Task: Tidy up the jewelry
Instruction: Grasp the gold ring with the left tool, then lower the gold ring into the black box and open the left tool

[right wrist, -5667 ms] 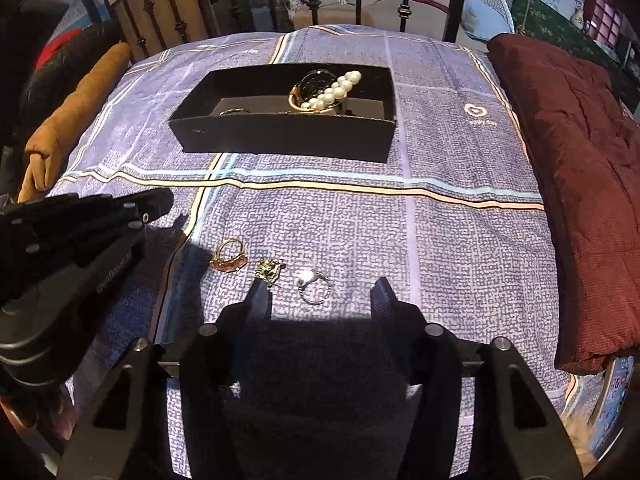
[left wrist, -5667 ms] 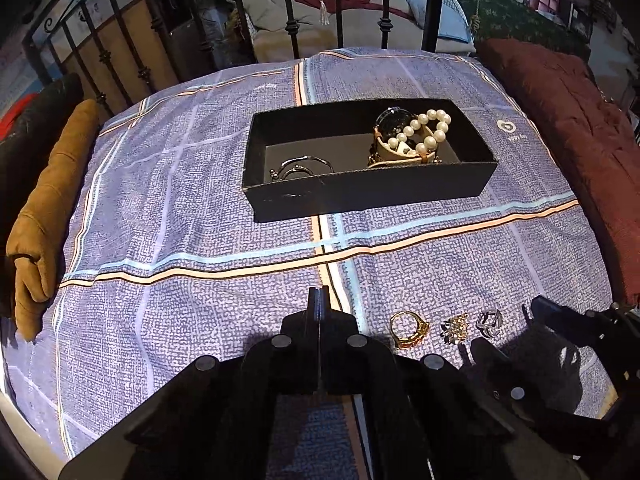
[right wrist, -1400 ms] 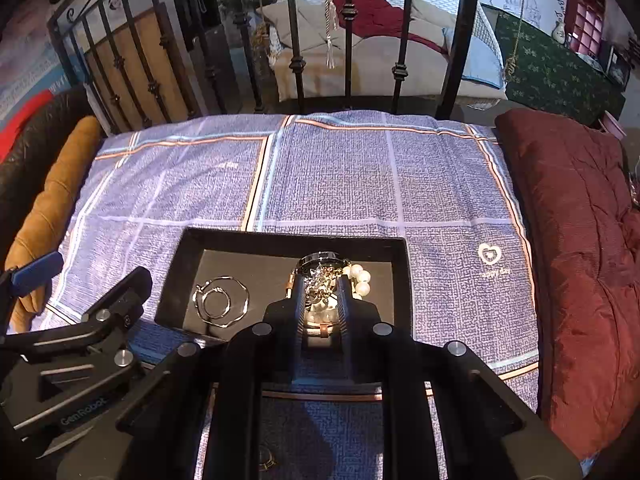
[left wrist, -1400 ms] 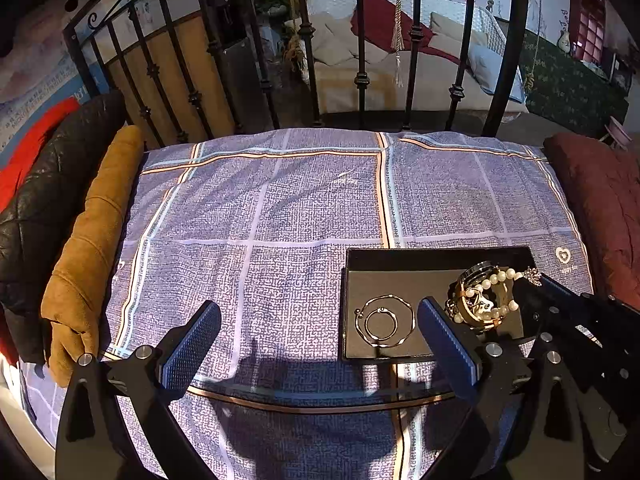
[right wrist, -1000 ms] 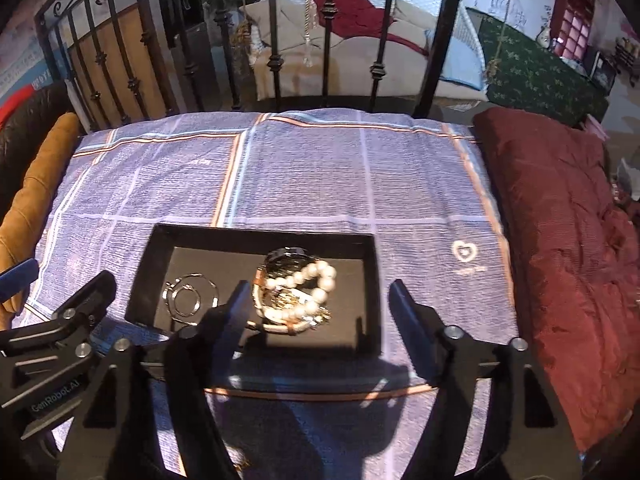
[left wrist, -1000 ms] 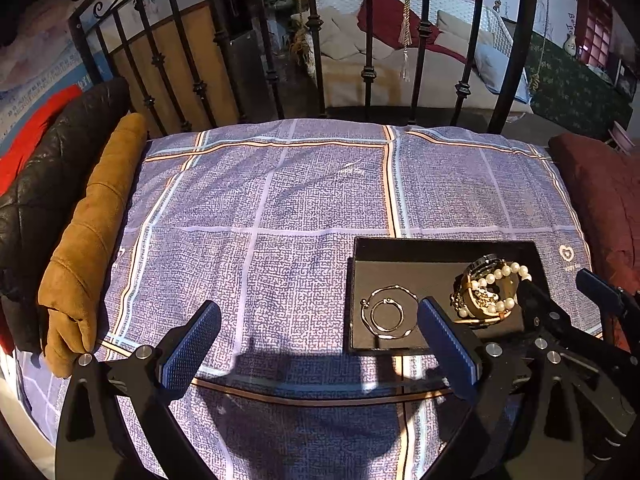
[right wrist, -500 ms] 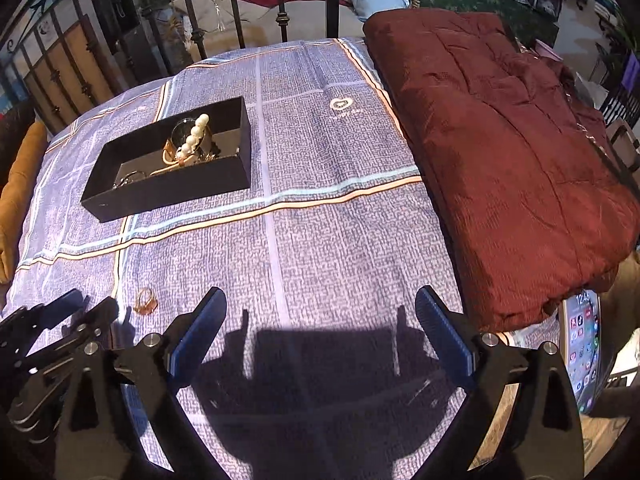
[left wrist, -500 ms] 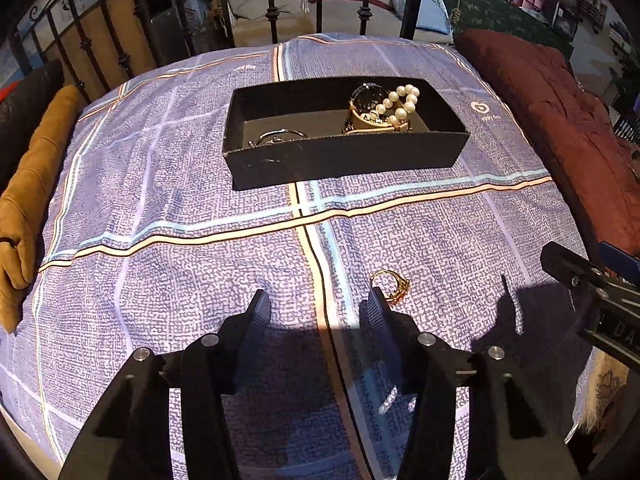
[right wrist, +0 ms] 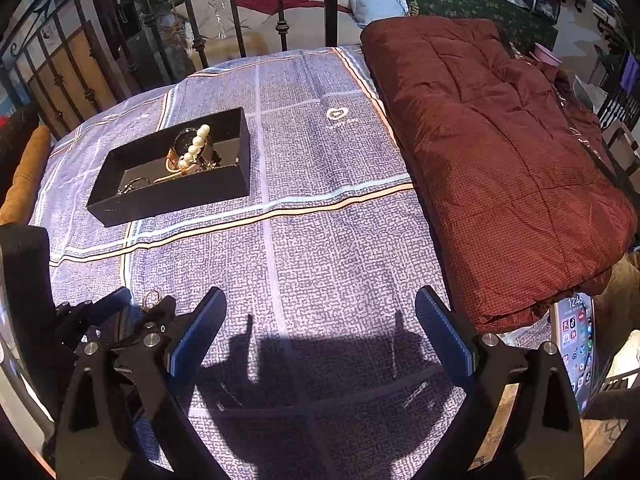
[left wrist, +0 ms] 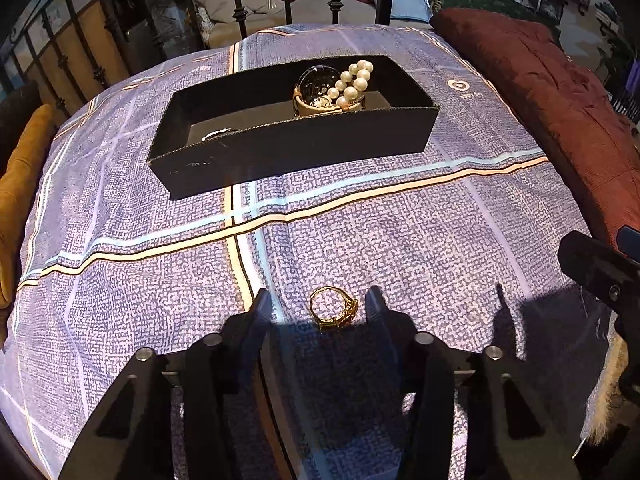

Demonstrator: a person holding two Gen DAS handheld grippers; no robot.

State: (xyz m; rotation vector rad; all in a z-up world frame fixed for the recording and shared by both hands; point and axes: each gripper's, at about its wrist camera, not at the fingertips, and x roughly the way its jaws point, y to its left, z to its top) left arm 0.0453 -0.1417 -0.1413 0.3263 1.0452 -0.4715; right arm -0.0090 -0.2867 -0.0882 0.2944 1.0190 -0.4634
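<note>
My left tool point(left wrist: 318, 306) sits low over the bed point(left wrist: 400, 232), its two fingers point(left wrist: 260, 312) spread partway with the gold ring point(left wrist: 334, 309) lying on the patterned blue bedspread right between them. The ring is nearer my right-hand finger than the other, and I cannot tell whether either pad touches it. From my right wrist view the same ring point(right wrist: 151, 298) peeks out just past the left tool's tips point(right wrist: 120, 308), at the lower left.

My right tool point(right wrist: 320, 320) hangs off to the side with its fingers point(right wrist: 200, 328) spread wide, holding nothing, only bare bedspread and shadow between them.

Well beyond the ring, across the orange and pale stripe, stands the black box point(left wrist: 288, 152). Inside it, toward the right end, a pearl bracelet point(left wrist: 354, 80) rests on a heap with a dark round piece and a gold band; a thin silver hoop point(left wrist: 216, 134) shows at its left end. A maroon quilt point(right wrist: 500, 152) lies folded along the bed's right side, and a phone point(right wrist: 574, 344) sits at its near corner.
</note>
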